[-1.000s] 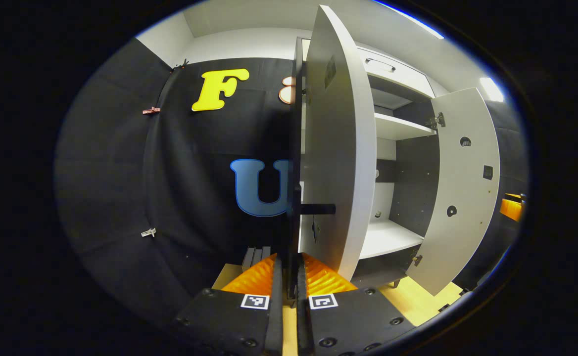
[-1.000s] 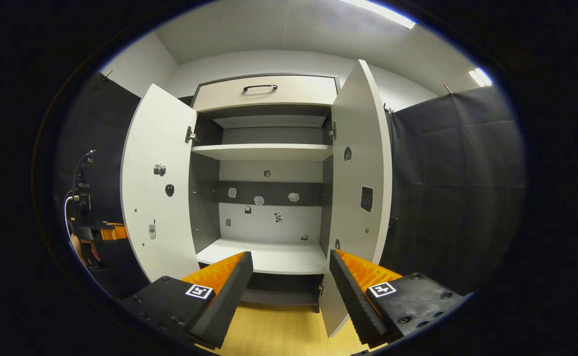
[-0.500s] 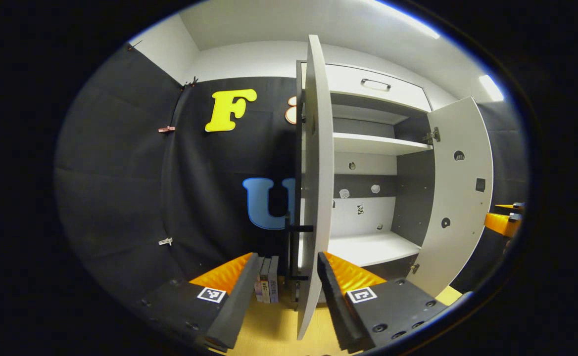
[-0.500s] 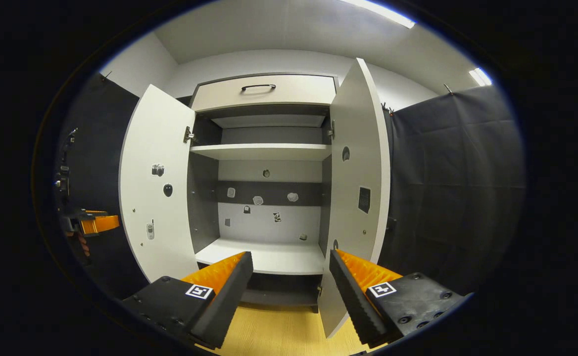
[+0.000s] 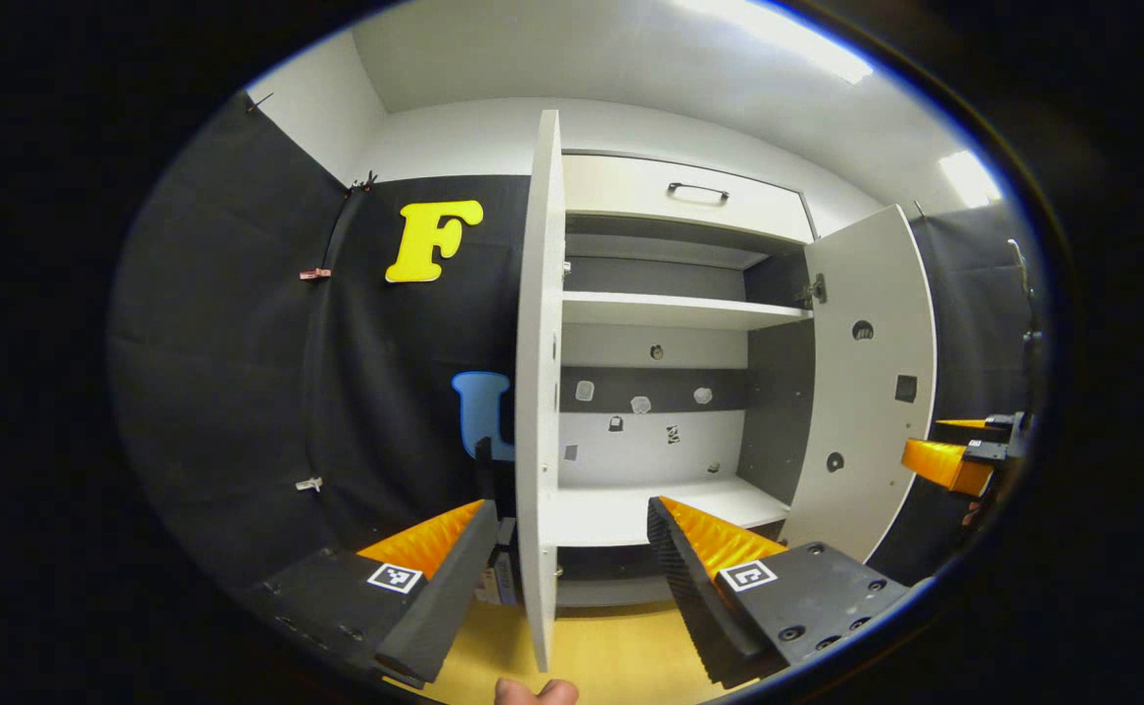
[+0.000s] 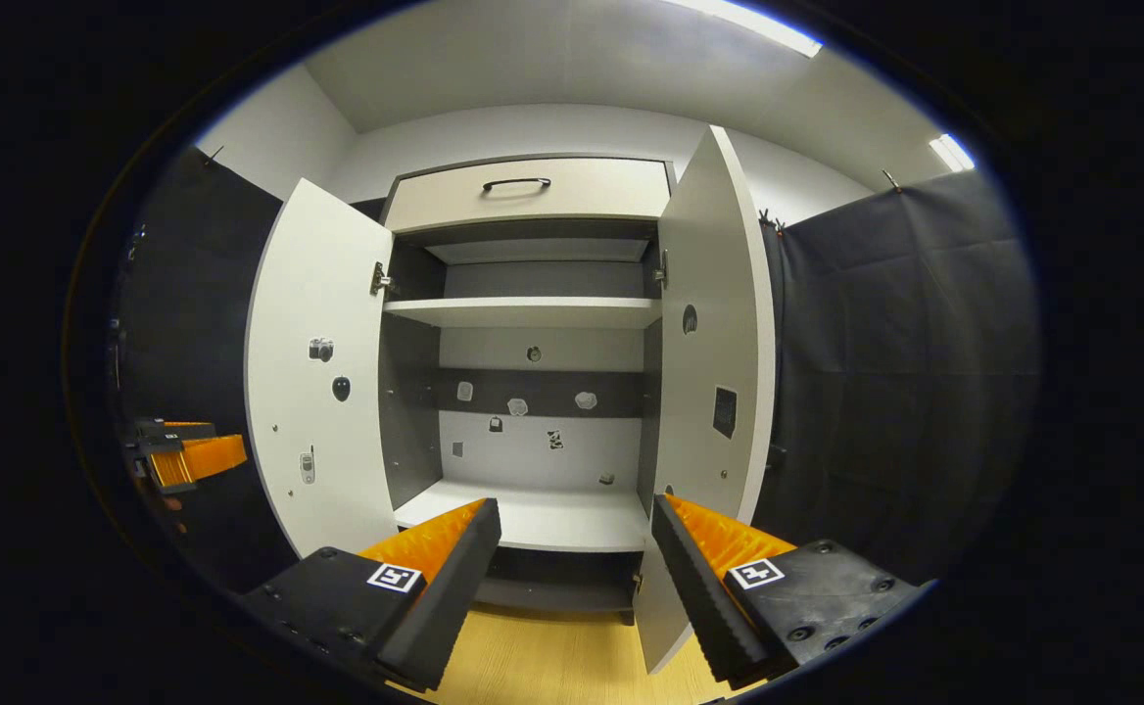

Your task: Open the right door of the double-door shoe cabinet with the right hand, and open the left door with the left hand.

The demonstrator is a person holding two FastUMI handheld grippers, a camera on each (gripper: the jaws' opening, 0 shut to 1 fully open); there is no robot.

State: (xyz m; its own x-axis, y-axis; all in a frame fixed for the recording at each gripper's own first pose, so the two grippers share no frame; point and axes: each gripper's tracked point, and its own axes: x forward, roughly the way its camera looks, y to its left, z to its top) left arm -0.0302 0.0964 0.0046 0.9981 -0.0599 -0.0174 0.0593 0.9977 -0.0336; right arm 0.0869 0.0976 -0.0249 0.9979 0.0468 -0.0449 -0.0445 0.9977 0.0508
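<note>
Between the spread fingers of our left tongs (image 5: 562, 578) stands the edge of the left door (image 5: 539, 392) of the shoe cabinet (image 5: 670, 294); the fingers are apart and clear of it, gripping nothing. A fingertip (image 5: 536, 692) of the person shows at the bottom edge of the left gripper view. Our right tongs (image 6: 577, 578) are likewise spread wide and hold nothing, aimed at the open cabinet, with the right door (image 6: 714, 392) just beyond the right finger. Each finger block carries a small square black-and-white marker; we find no readable writing on them.

Both doors stand swung out. Their inner faces carry small stickers, among them a camera picture (image 6: 320, 349) and a dark square label (image 6: 725, 411); more small stickers dot the back panel (image 6: 533, 401), all too small for us to read. Inside we see an upper shelf (image 6: 523, 311) and a lower shelf (image 6: 523, 517), both white. Above the doors sits a drawer (image 6: 533, 188) with a dark handle.

Off at the left edge of the right gripper view we see the left tongs, and at the right edge of the left gripper view the right tongs. Under the cabinet lies a pale wood floor (image 6: 552, 661). Black cloth (image 6: 905, 372) lines the booth's sides, white walls and ceiling above, with strip lights (image 6: 758, 29).
</note>
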